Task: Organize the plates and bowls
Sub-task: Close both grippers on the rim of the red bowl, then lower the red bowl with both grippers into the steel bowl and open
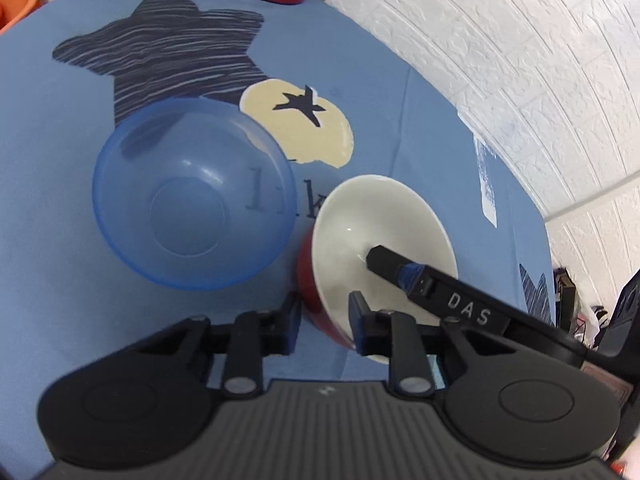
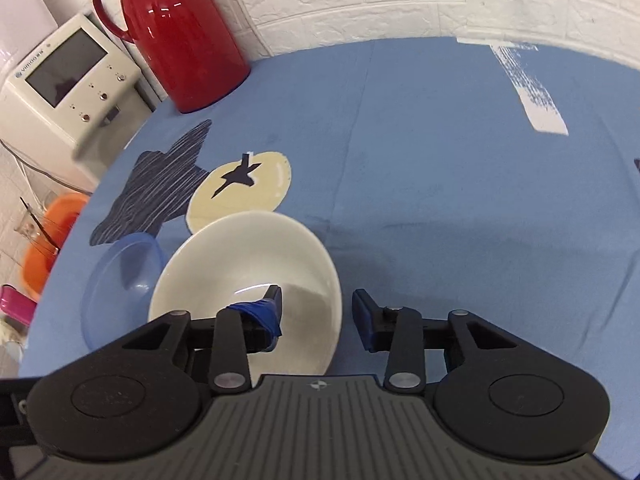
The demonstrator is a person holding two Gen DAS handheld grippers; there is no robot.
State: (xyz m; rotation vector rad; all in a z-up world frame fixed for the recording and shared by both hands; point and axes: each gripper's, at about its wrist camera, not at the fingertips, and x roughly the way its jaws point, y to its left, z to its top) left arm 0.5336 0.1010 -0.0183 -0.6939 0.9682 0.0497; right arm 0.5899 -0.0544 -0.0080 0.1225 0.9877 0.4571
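A bowl, red outside and white inside [image 1: 380,220], is tilted above the blue tablecloth [image 1: 48,168]. My left gripper [image 1: 324,312] is shut on its near rim, one finger against the red wall and the other on the white inside. A translucent blue bowl [image 1: 192,200] sits upright just left of it. In the right wrist view the white bowl [image 2: 248,264] lies between the jaws of my right gripper [image 2: 316,304], which is open: its left finger reaches deep inside, and the right finger stands a little clear of the rim. The blue bowl [image 2: 120,280] shows at the left.
A red jug [image 2: 180,32] stands at the table's back left against the white brick wall [image 2: 400,0]. Past the left edge are a white appliance with a screen [image 2: 64,80] and an orange basin [image 2: 52,232]. Bare blue cloth [image 2: 460,208] stretches to the right.
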